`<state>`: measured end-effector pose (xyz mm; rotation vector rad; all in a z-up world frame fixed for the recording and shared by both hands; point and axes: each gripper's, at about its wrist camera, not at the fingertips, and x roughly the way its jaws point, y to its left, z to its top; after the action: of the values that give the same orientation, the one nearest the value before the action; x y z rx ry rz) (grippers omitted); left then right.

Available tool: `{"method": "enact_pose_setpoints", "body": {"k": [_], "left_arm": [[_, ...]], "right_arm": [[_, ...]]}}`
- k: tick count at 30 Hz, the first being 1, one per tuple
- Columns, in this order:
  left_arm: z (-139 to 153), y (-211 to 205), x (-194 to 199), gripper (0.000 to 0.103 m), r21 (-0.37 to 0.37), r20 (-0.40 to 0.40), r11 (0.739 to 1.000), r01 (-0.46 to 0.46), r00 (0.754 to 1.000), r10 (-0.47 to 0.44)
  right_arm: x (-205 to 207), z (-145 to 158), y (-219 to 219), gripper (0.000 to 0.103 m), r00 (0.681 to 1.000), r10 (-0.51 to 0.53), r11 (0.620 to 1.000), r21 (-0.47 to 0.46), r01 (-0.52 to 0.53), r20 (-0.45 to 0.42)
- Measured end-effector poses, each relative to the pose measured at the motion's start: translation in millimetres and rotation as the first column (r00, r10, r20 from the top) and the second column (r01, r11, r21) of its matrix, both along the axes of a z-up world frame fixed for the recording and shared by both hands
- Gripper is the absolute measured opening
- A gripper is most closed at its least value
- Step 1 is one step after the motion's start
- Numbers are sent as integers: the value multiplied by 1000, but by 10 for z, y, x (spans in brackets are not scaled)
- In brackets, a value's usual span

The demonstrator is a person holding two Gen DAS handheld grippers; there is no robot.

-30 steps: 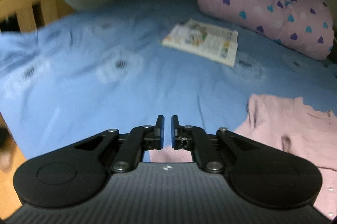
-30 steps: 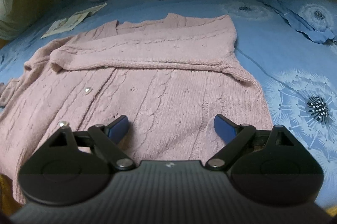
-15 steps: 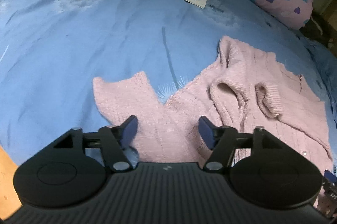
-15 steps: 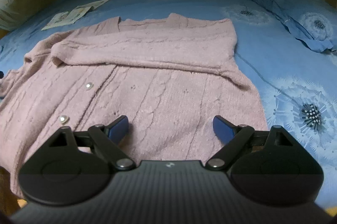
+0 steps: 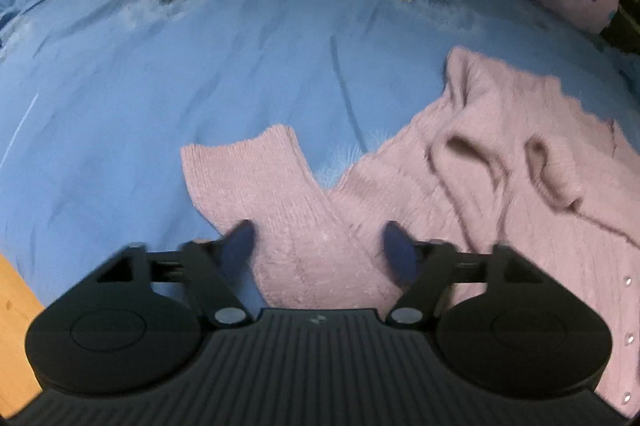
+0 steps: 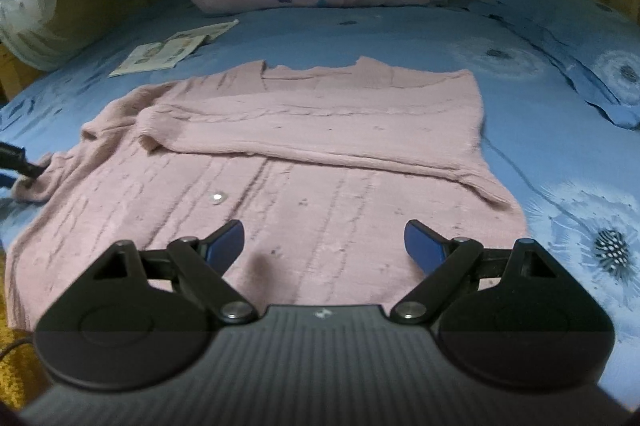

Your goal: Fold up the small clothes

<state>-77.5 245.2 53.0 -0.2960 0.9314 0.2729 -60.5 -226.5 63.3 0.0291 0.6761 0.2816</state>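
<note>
Your left claw (image 5: 320, 242) straddles the pink cardigan's (image 6: 304, 145) sleeve (image 5: 256, 177), jaws just narrowing, gripping nothing. Your right claw (image 6: 324, 242) gapes empty over its hem.

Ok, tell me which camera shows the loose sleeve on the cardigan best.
The left wrist view: the loose sleeve lies flat on the blue sheet, cuff and both edges clear, just ahead of the left gripper. In the right wrist view the loose sleeve shows only as a bunched bit at the left edge.
</note>
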Motion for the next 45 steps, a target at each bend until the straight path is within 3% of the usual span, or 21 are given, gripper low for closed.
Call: {"method": "enact_pose_setpoints", "body": {"k": [1,2,5,13,17,20,25,29,33,39,45], "left_arm": [[25,13,-7,35,13,11,1000,-3,1000,2],[52,41,13,26,22,19,1000,-6,1000,5],[180,219,-4,23,12,61,999,-40,997,39],[801,616,-35,23,220,190,952,-211,967,170],[1165,694,-35,23,255,282,932,-257,942,182],[1406,663,18,23,258,338,934,-249,928,155],[1755,376,126,23,230,398,958,-170,915,67],[1947,0,242,23,166,451,984,-71,893,-12],[2149,-538,428,23,137,502,990,39,859,-103],[2436,-1544,673,23,149,572,965,218,777,-264],[2369,-2689,921,23,163,554,906,392,723,-412]], "right_arm": [[-2,6,11,88,1000,6,1000,1,-6,3],[-3,11,17,88,1000,9,1000,4,-9,6],[2,36,-16,88,1000,7,1000,15,-7,13],[35,72,-128,88,1000,-3,999,48,2,9],[50,51,-109,88,1000,-2,999,49,2,4],[43,49,-107,88,1000,7,999,50,-7,4],[34,78,-112,88,1000,10,999,53,-10,14],[63,111,-138,88,1000,2,998,64,-3,20],[86,138,-169,88,999,5,997,71,-8,35],[102,108,-287,88,999,-16,993,118,9,52],[110,36,-491,88,997,-58,981,186,49,44]]}}
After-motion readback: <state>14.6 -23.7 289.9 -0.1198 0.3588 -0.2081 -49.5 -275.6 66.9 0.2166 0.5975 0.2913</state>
